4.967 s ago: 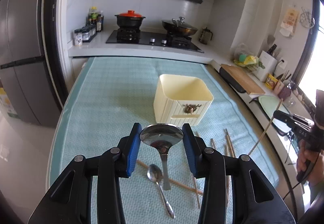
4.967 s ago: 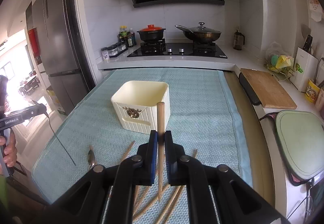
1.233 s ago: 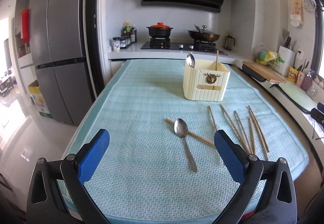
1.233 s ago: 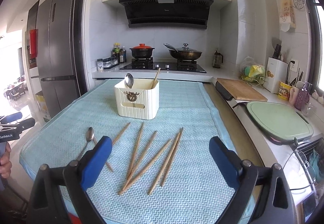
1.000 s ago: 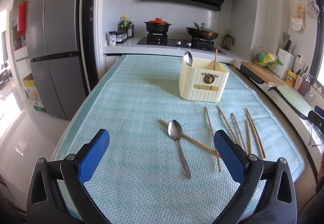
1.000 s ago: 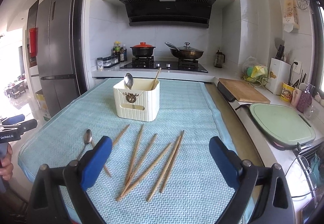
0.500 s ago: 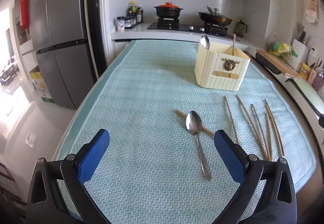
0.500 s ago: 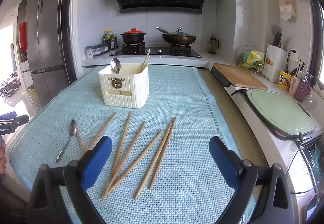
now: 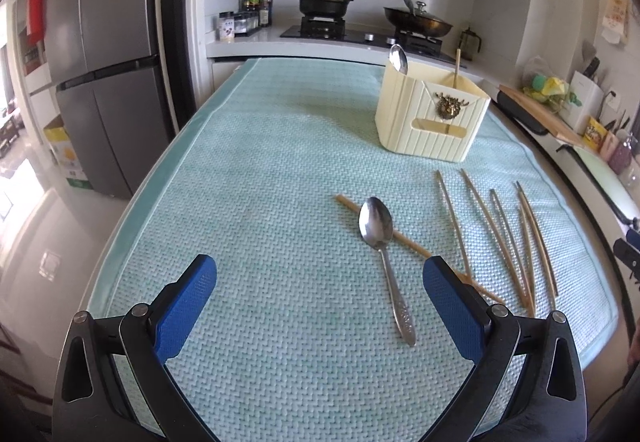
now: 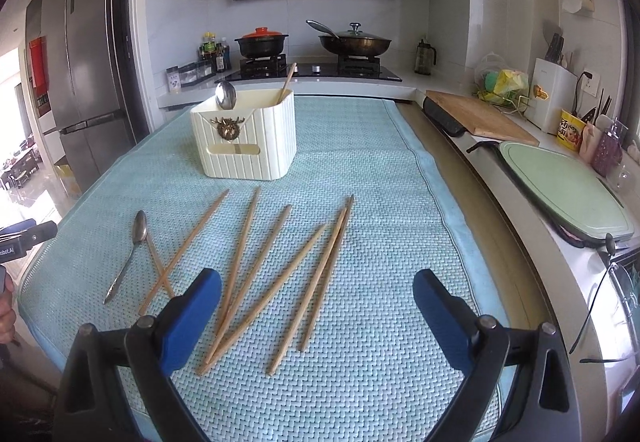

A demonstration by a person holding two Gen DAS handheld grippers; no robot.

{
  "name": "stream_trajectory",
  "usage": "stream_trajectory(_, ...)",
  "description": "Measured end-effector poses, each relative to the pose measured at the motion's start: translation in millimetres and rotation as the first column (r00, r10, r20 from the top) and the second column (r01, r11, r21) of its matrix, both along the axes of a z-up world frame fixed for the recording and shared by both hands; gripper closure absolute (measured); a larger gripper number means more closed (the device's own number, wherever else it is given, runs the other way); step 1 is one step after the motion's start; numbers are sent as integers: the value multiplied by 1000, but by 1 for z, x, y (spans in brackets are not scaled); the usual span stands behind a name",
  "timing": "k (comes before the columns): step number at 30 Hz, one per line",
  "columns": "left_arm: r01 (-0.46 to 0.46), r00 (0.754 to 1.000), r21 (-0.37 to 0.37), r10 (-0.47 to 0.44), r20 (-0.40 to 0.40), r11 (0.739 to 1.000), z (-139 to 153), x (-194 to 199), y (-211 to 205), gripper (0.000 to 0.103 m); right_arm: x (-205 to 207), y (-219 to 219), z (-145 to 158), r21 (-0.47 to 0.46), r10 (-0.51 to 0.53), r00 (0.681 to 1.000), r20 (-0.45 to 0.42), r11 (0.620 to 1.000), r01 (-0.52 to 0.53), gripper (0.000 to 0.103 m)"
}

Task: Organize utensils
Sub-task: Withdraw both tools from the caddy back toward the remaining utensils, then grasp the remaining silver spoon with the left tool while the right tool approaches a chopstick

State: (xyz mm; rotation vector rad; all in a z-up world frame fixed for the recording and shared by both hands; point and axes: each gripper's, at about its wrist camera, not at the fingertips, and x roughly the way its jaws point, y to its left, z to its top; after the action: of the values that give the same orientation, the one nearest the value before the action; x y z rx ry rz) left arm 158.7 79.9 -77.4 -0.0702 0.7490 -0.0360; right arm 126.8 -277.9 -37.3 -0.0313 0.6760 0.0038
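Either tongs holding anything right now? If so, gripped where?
Nothing is held. The left tongs and right tongs are both wide open above the mat. The spoon and chopsticks lie loose on it.

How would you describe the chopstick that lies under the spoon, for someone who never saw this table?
On the blue-green cloth, in front of the cream holder, lies a metal spoon. The chopstick crosses under its bowl, apart from the others.
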Motion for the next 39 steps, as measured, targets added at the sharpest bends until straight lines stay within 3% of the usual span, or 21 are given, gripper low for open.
stream_trajectory(11,-24,999,47,25,-21,999,-6,7,0,0,-2,-3,2,-4,6,1000,4,1000,-6,5)
stream_trajectory(18,-5,996,-45,1,-86,999,-22,13,18,0,-7,-25,-6,30,-41,999,-31,999,41,5)
stream_trajectory(28,110,983,-66,-118,-138,992,-34,53,-16,0,6,-47,-21,137,-63,991,-119,987,80,5)
stream_trajectory(30,143,977,-47,-149,-150,989,-39,67,-26,0,10,-51,-23,144,-61,988,-141,986,81,5)
stream_trajectory(37,185,964,127,-155,-217,974,-72,101,-60,2,8,-62,-19,173,-76,986,-149,980,101,5)
stream_trajectory(39,188,960,136,-152,-236,973,-79,109,-64,9,6,-63,-21,178,-75,985,-154,979,102,5)
